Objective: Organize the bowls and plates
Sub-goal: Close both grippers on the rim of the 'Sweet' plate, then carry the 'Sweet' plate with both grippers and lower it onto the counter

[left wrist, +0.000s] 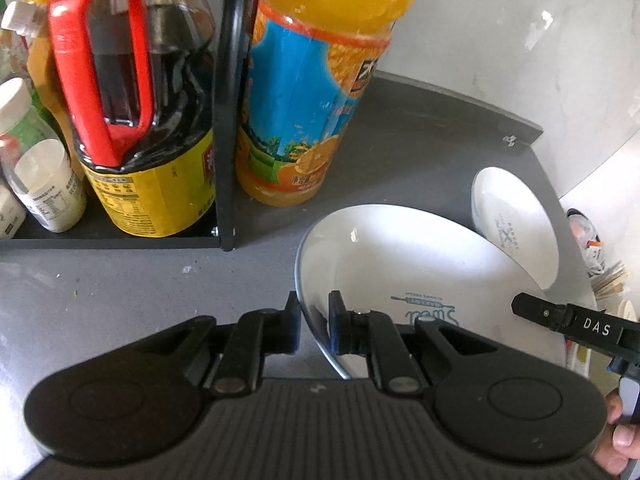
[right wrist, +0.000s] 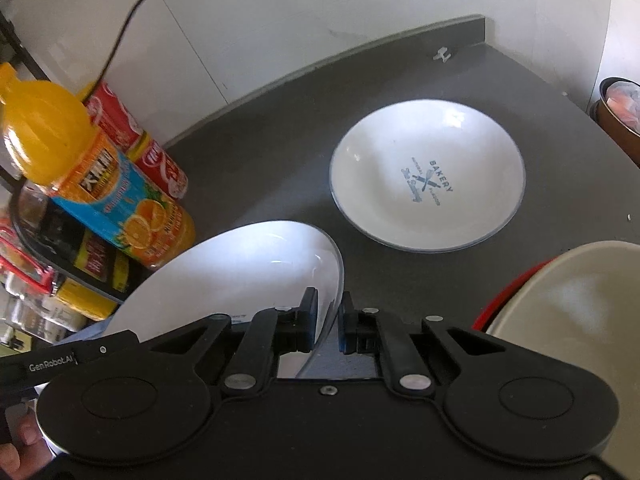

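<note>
The left gripper (left wrist: 314, 322) sits nearest the lens in the left wrist view, its fingers (left wrist: 335, 320) narrowed onto the near-left rim of a white plate (left wrist: 400, 264), one finger outside the rim and one inside. The right gripper (right wrist: 328, 322) does the same on the opposite edge: in the right wrist view its fingers (right wrist: 308, 320) pinch the rim of the same plate (right wrist: 240, 272), which is tilted, its far edge raised off the dark grey tabletop (right wrist: 280, 120). Blue print marks the plate's centre.

A second white dish, a shallow bowl (right wrist: 428, 176) with blue "BAKERY" lettering, lies flat on the tabletop further away and to the right, apart from the held plate. At the near right, a beige bowl (right wrist: 580, 304) shows with a red rim beneath it.

To the left stands an orange juice bottle (left wrist: 308, 92) on the tabletop, just beside a black rack (left wrist: 226, 120) that holds a dark sauce bottle (left wrist: 148, 152) with a red handle and several small white jars (left wrist: 44, 184). A red-labelled bottle (right wrist: 136, 136) leans behind the juice.
</note>
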`<state>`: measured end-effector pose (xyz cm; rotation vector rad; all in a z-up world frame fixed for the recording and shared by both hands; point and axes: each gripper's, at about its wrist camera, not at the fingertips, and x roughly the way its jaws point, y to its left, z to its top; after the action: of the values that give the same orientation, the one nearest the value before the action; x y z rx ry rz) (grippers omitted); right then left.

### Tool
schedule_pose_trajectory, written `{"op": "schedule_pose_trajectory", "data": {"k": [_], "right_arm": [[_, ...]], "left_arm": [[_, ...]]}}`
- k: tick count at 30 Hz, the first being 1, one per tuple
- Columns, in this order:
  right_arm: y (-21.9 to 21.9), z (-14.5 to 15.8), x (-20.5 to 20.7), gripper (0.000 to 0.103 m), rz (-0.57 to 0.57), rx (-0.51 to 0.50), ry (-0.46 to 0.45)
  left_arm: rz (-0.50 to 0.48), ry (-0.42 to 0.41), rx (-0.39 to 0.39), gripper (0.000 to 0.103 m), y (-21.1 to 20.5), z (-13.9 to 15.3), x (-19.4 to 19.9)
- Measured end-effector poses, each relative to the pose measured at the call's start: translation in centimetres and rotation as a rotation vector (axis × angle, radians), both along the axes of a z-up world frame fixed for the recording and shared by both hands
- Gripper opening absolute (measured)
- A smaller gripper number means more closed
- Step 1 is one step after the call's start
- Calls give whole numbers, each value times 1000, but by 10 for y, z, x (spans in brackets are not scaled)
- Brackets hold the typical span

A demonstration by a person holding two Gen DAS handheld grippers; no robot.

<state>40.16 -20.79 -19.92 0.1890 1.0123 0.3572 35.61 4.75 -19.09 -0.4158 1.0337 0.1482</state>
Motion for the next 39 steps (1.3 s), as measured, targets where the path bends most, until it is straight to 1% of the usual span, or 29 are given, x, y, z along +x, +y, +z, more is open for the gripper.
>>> {"op": "schedule_pose_trajectory", "data": {"k": [8,14,24,39], "right_arm": [[-4,22,-24,10,21,53,-42],[-2,32,-44,11,96,65,-69],[1,25,-64,12,216,73,-38],[10,15,-84,12,372,53,0]], "left_arm": [[7,-29,-7,11,4,19,-24],[45,-32,-16,11,9,25,-50],[117,-20,-2,11,12,25,-90],[216,42,4,11,7,13,-140]]}}
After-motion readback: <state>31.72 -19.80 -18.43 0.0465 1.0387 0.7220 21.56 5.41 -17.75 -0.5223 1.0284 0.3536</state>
